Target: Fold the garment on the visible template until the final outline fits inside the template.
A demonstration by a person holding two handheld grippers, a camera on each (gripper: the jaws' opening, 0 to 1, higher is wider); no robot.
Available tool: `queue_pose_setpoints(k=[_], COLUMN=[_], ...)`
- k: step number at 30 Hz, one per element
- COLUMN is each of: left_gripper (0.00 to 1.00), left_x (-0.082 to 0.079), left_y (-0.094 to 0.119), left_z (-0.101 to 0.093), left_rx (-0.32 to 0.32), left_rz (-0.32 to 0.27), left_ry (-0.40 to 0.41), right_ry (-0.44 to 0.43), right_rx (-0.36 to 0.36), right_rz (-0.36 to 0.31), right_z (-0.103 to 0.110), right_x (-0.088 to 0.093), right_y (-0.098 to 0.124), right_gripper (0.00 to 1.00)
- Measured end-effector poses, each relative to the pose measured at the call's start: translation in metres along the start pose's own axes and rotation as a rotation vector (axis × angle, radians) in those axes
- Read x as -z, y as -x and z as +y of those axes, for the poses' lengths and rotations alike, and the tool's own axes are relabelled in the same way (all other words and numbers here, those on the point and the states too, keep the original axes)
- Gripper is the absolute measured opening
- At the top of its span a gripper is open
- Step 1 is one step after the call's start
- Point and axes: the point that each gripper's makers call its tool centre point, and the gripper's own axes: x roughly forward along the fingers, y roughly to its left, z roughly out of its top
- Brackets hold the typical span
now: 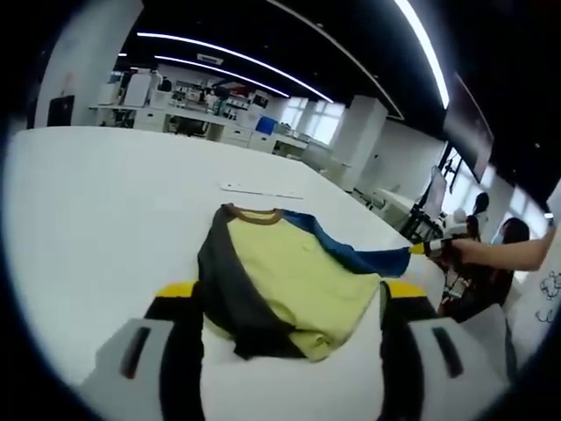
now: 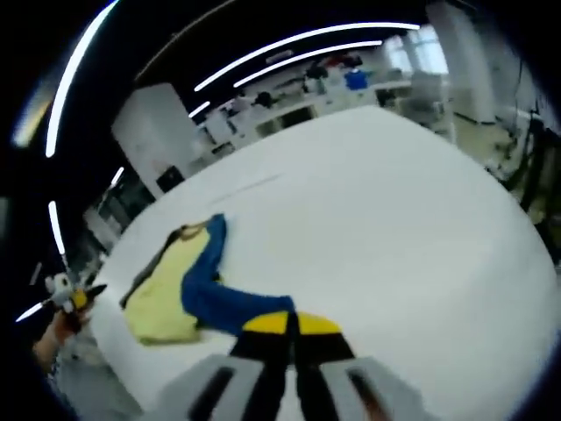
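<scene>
While my right gripper (image 2: 290, 326) pinches the blue sleeve (image 2: 230, 306) with fingers closed, my left gripper (image 1: 289, 309) hangs wide apart over the half-folded yellow shirt (image 1: 289, 281) on the white counter (image 1: 105, 210).

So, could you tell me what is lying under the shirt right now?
Bare white table shows all around the shirt. No template outline is visible beside it; whatever lies beneath is covered by fabric. The right gripper holds the blue sleeve out sideways.
</scene>
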Motion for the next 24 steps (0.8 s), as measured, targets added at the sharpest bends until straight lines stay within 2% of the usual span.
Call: queue_pose_setpoints(k=[2,8,10,16,21,24], left_gripper=[0.80,0.80,0.80,0.80,0.80,0.80], left_x=[0.001,0.003,0.004,0.007,0.011,0.012], left_y=[0.000,-0.003,-0.004,-0.006,-0.008,-0.008], left_z=[0.001,0.005,0.006,0.011,0.016,0.019], left_rx=[-0.004,-0.011,-0.012,-0.020,-0.025,-0.033], left_rz=[0.002,0.007,0.011,0.020,0.031,0.039], left_ry=[0.001,0.013,0.016,0.027,0.034,0.035], right_ry=[0.009,0.006,0.001,0.007,0.049,0.025], right_rx=[0.035,0.098,0.126,0.190,0.259,0.284], right_rz=[-0.003,-0.007,-0.011,-0.005,0.006,-0.008], right_z=[-0.016,-0.039,-0.055,-0.072,-0.091,-0.098], right_x=[-0.006,-0.018,-0.026,-0.037,-0.054,-0.067], right_y=[0.001,0.006,0.005,0.003,-0.004,-0.009], right_gripper=[0.00,0.00,0.00,0.00,0.00,0.00])
